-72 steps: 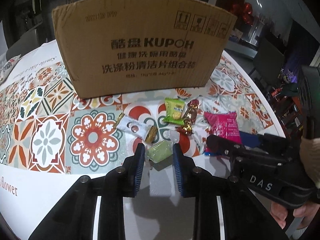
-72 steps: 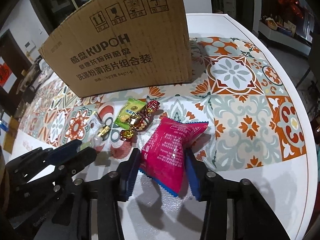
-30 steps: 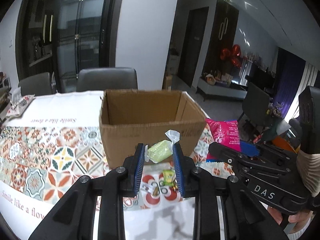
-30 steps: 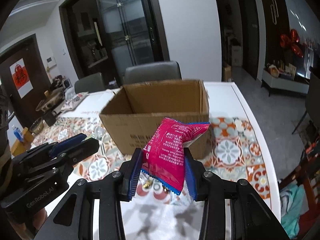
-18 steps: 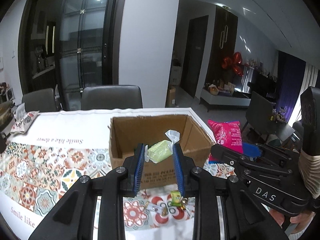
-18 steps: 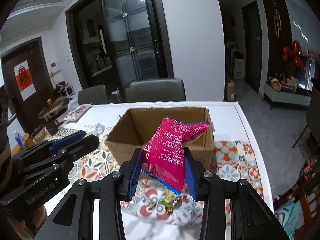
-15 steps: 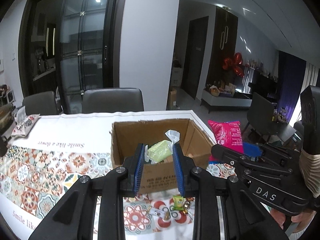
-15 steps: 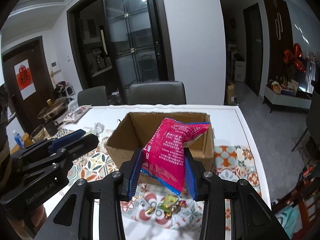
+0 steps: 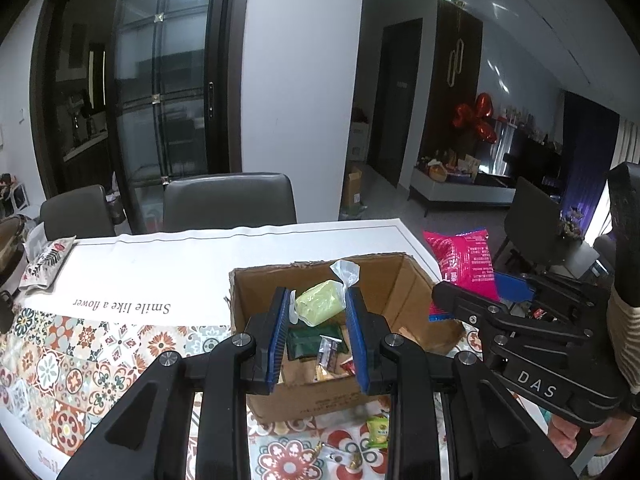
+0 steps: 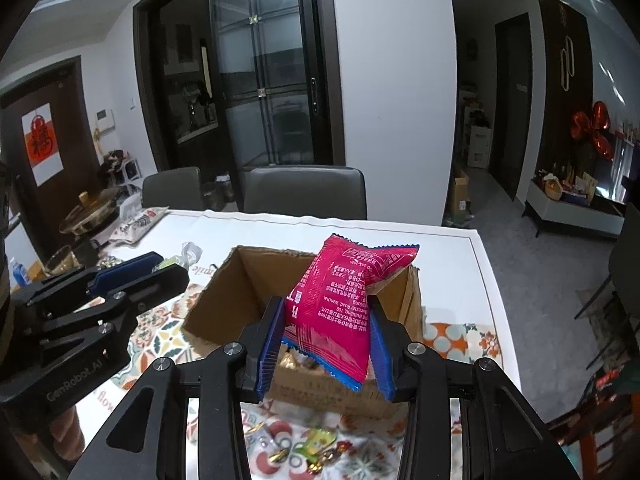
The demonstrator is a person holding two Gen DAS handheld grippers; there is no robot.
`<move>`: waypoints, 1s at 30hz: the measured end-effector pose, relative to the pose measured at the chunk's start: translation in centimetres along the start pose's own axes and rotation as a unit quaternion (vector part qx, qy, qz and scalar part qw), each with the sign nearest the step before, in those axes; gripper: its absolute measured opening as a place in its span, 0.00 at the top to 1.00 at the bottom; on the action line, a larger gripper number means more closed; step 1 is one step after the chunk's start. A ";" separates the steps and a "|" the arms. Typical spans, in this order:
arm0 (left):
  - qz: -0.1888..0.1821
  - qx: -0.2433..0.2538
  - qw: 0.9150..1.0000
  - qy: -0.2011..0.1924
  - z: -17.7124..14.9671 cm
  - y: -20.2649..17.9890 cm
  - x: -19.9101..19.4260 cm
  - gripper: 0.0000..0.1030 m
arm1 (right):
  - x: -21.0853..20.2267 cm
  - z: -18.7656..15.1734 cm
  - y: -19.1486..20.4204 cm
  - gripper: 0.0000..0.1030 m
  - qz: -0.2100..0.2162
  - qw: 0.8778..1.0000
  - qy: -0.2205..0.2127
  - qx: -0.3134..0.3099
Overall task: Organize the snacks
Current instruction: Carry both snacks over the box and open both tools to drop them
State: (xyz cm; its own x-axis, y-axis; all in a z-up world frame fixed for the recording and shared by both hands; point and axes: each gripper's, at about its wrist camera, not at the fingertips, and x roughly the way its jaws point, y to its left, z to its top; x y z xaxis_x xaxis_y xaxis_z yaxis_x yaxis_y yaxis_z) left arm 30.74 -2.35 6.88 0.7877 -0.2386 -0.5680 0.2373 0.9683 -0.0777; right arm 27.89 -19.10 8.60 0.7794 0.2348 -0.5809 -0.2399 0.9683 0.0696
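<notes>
Two snacks: I carry both above the cardboard box (image 9: 404,280) at frame centre, for dropping in.
Left hand-held gripper (image 9: 320,322): clenched on green candy (image 9: 320,306).
Right hand-held gripper (image 10: 326,338): clenched on pink packet (image 10: 340,300).
Bench (image 9: 200,252): loose sweets (image 10: 316,446) wait at lower frame.

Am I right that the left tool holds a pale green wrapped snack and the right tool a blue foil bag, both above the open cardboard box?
Nearly. The right tool grips a pink foil bag, not a blue one, as the right wrist view shows. The left tool does hold the pale green wrapped snack, and both hang above the open cardboard box.
</notes>
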 end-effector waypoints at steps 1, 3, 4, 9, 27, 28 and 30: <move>0.001 -0.001 1.000 0.004 0.1 0.2 0.5 0.72 | 0.3 0.2 -0.1 0.60 0.000 1.000 0.002 -0.001; -0.001 -0.003 1.000 0.014 0.3 0.4 1.4 0.72 | 1.0 0.5 -0.4 0.60 -0.002 1.000 0.008 -0.003; -0.001 -0.004 1.000 0.019 0.4 0.5 1.9 0.72 | 1.4 0.6 -0.5 0.60 -0.002 1.000 0.011 -0.003; -0.003 0.009 0.999 0.046 1.0 0.6 4.4 0.70 | 3.6 0.9 -1.0 0.60 0.000 0.999 0.033 0.000; 0.017 0.002 1.000 0.006 -2.1 0.2 -0.2 0.39 | 0.9 -1.2 -0.4 0.38 -0.022 1.000 0.001 0.005; 0.018 0.003 1.000 0.005 -2.3 0.3 -0.5 0.39 | 0.6 -1.4 -0.3 0.38 -0.021 1.000 0.000 0.005; 0.020 0.006 1.000 -0.001 -2.9 0.1 -1.1 0.39 | 0.0 -2.0 -0.1 0.38 -0.019 1.000 -0.004 0.006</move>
State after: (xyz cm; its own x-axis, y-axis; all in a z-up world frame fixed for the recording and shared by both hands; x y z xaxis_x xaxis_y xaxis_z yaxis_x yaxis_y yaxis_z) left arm 28.21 -1.74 5.11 0.7978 -0.2002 -0.5688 0.2132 0.9760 -0.0445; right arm 26.82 -19.37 6.98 0.7919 0.1985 -0.5774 -0.2032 0.9775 0.0572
